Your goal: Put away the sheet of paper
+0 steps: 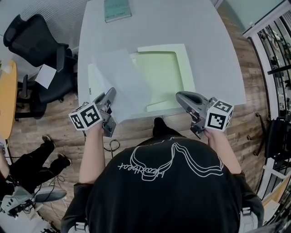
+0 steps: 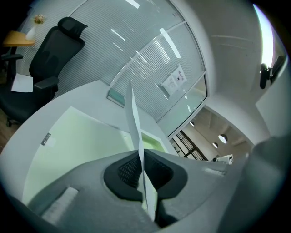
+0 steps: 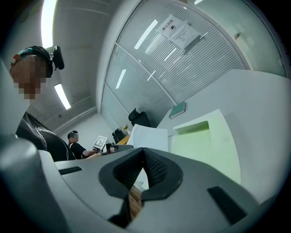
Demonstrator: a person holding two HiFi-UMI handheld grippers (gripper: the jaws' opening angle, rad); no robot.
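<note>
The white sheet of paper [image 1: 116, 77] hangs over the left half of an open pale green folder [image 1: 161, 75] on the white table [image 1: 204, 45]. My left gripper [image 1: 110, 93] is shut on the sheet's near corner by the table's front edge. In the left gripper view the sheet [image 2: 133, 118] stands edge-on, pinched between the pads of that gripper [image 2: 141, 159]. My right gripper [image 1: 179, 96] hovers at the folder's near right corner, shut with nothing in it. The right gripper view shows that gripper [image 3: 143, 152] with its pads together, the sheet [image 3: 148, 136] and the folder [image 3: 209, 141] beyond it.
A teal book [image 1: 117, 9] lies at the table's far edge. A black office chair [image 1: 41, 50] with a loose paper [image 1: 45, 75] on its seat stands left of the table. Another person's legs [image 1: 32, 159] show at lower left, beside an orange table [image 1: 7, 100].
</note>
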